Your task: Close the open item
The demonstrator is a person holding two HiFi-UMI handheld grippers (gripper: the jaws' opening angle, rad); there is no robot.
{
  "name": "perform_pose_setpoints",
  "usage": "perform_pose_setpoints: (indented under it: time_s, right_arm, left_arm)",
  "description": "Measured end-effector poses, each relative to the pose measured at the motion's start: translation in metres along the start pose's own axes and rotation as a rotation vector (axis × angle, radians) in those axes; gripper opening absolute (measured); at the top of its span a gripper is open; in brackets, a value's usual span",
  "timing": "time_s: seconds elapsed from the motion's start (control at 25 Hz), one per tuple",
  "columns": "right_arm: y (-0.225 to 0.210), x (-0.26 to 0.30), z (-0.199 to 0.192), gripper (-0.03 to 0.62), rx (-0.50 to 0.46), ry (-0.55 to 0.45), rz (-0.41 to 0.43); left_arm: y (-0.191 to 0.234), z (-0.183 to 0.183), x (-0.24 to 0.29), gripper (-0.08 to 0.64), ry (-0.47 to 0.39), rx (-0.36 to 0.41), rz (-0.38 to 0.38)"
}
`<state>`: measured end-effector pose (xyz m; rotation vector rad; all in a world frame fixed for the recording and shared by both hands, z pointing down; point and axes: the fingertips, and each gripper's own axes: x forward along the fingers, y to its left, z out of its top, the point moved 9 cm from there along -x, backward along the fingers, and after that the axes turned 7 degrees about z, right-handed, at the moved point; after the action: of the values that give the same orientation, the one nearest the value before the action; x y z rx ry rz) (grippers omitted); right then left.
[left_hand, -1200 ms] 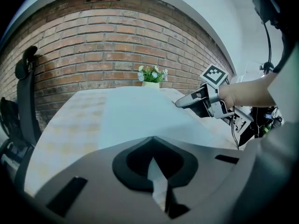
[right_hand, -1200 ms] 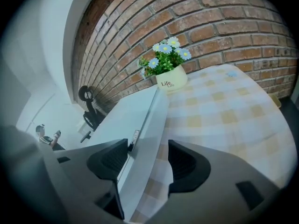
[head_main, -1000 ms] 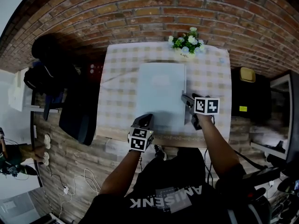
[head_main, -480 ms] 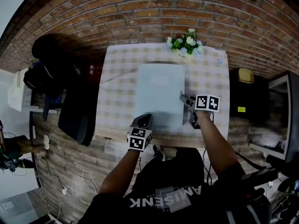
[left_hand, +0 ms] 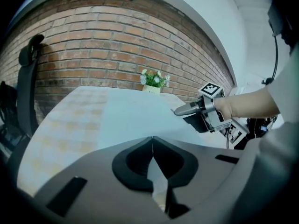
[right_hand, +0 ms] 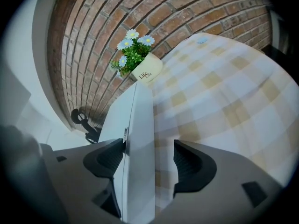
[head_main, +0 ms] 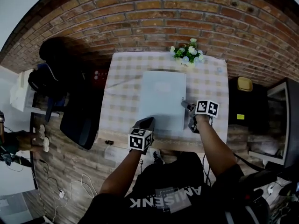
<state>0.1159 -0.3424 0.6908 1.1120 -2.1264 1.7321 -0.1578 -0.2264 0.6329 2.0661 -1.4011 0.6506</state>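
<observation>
The laptop [head_main: 162, 99] lies flat mid-tabletop [head_main: 211, 85], lid down. The right hand-held gripper [right_hand: 148, 158] has just been opening; its jaws stand wide, with the laptop's right edge loose between them. The left hand-held gripper [left_hand: 153, 148], jaws together and empty, sits at the near-left corner. Closing looks finished, so the next move is to draw both away without catching the lid.

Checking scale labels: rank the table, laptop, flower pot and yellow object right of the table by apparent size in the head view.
Largest to smallest:
1. table
2. laptop
3. flower pot, flowers included
4. yellow object, clearly smallest
</observation>
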Motion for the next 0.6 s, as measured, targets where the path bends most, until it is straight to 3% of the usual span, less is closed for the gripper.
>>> perform_pose_setpoints:
  time_s: [0.12, 0.4, 0.6]
  right_arm:
    - [0.004, -0.003, 0.001, 0.322, -0.005, 0.009, -0.016]
    - [-0.002, -0.014, -0.003, 0.321, 0.040, 0.021, -0.031]
    - [0.005, -0.035, -0.002, 0.320, -0.012, 0.001, -0.036]
  left_arm:
    - [-0.003, 0.011, -0.010, 0.014, -0.006, 0.056, -0.004]
    - [0.000, 0.024, -0.029, 0.014, -0.055, 0.074, 0.010]
    - [-0.005, 0.032, -0.046, 0.014, -0.106, 0.068, 0.003]
